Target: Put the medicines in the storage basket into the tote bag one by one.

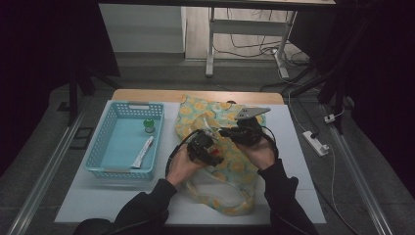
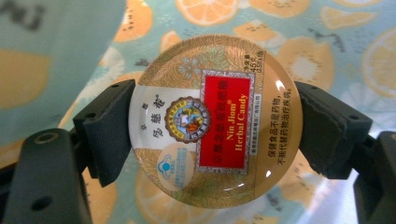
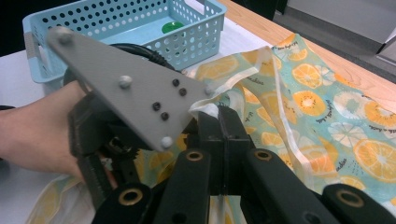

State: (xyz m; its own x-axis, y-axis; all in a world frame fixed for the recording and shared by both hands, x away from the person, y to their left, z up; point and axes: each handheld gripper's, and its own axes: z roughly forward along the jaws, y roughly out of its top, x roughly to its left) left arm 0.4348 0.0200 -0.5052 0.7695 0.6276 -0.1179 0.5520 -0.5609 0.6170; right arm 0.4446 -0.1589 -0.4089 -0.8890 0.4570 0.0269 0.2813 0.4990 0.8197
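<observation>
White table (image 1: 98, 200); left tool (image 2: 212, 123) grips one tin (image 2: 215, 121); right tool (image 3: 223, 122) pinches one bag (image 3: 327, 107).

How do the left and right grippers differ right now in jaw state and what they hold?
The left gripper has its jaws spread wide, clamped on a round Nin Jiom Herbal Candy tin; the right gripper has its jaws shut tight, pinching the edge of the orange-print fabric bag. The left grips something rigid, the right something limp. Both are over the bag, beside the blue basket.
</observation>
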